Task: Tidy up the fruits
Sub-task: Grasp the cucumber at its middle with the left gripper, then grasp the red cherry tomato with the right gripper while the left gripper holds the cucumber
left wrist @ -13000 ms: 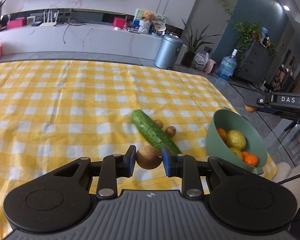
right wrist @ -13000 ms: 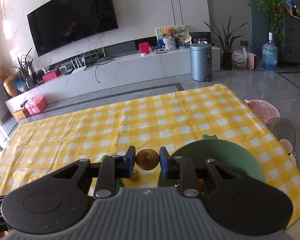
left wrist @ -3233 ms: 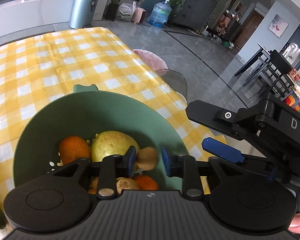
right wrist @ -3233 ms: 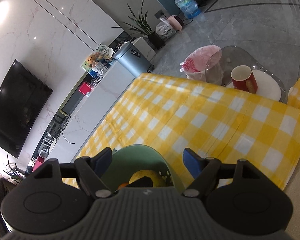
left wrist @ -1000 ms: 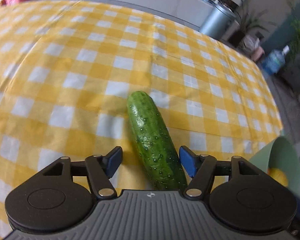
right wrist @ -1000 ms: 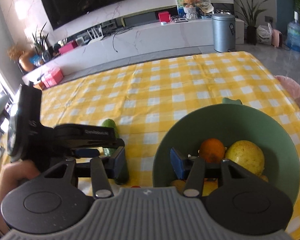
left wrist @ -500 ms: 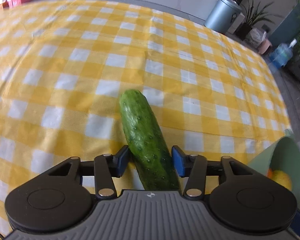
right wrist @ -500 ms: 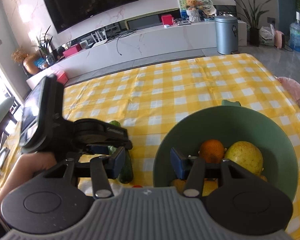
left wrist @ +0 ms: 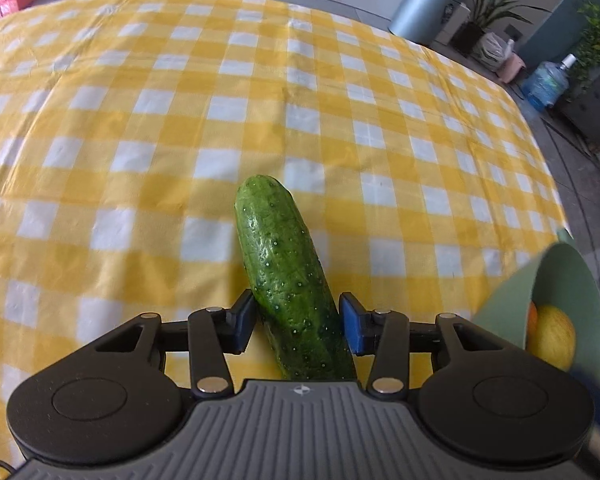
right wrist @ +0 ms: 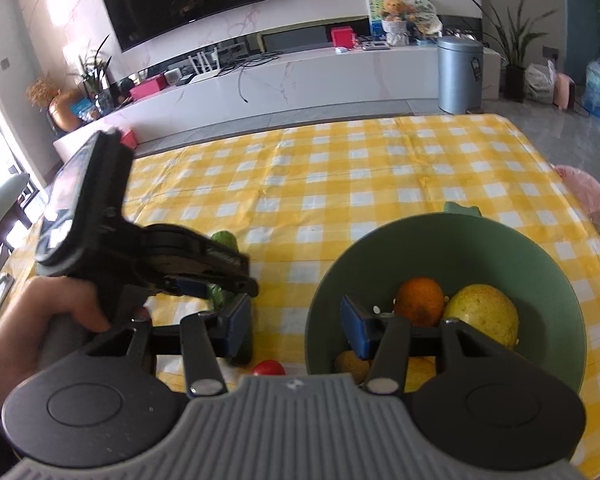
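Observation:
A green cucumber (left wrist: 288,280) sits between the jaws of my left gripper (left wrist: 298,322), which is shut on it just above the yellow checked cloth (left wrist: 180,120). In the right wrist view the left gripper (right wrist: 220,280) hides most of the cucumber (right wrist: 225,240). The green bowl (right wrist: 540,256) holds an orange (right wrist: 420,300), a yellow pear (right wrist: 484,312) and other fruit. My right gripper (right wrist: 296,328) is open and empty, over the bowl's near left rim. The bowl's edge (left wrist: 556,288) shows at the right of the left wrist view.
A small red fruit (right wrist: 269,368) lies on the cloth just left of the bowl. A grey bin (right wrist: 459,76) and a white TV counter (right wrist: 300,76) stand beyond the table. A pink stool (right wrist: 588,196) is off the table's right edge.
My left gripper has narrowed from open around the cucumber to gripping it, and the cucumber has risen slightly. The right gripper has stayed open by the bowl.

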`<control>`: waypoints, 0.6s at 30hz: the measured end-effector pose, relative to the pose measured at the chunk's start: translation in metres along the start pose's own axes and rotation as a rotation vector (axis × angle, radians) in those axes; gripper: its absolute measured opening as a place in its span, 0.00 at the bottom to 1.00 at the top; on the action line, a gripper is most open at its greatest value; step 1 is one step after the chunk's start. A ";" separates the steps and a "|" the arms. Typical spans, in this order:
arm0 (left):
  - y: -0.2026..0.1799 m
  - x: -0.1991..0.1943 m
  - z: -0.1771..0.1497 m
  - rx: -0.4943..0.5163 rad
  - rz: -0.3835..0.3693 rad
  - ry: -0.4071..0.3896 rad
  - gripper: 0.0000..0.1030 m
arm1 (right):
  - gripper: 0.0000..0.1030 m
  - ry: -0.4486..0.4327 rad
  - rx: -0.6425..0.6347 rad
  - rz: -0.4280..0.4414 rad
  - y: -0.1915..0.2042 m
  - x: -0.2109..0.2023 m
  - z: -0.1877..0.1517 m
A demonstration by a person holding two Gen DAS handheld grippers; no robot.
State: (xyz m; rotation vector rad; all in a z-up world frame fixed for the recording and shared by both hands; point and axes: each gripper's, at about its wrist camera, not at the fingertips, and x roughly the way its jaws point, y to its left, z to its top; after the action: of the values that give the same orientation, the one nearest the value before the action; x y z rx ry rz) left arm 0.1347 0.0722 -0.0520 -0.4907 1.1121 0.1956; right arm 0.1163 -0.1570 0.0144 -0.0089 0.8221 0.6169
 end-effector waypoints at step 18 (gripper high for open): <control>0.072 -0.033 -0.049 -0.064 -0.171 0.002 0.43 | 0.30 0.306 -0.530 -0.102 0.087 0.046 -0.036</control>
State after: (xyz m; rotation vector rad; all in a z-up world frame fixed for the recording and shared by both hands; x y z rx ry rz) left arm 0.0522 0.1151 -0.0596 -0.6402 1.0625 0.0808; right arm 0.0703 -0.0703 -0.0228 -0.6373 0.9245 0.7314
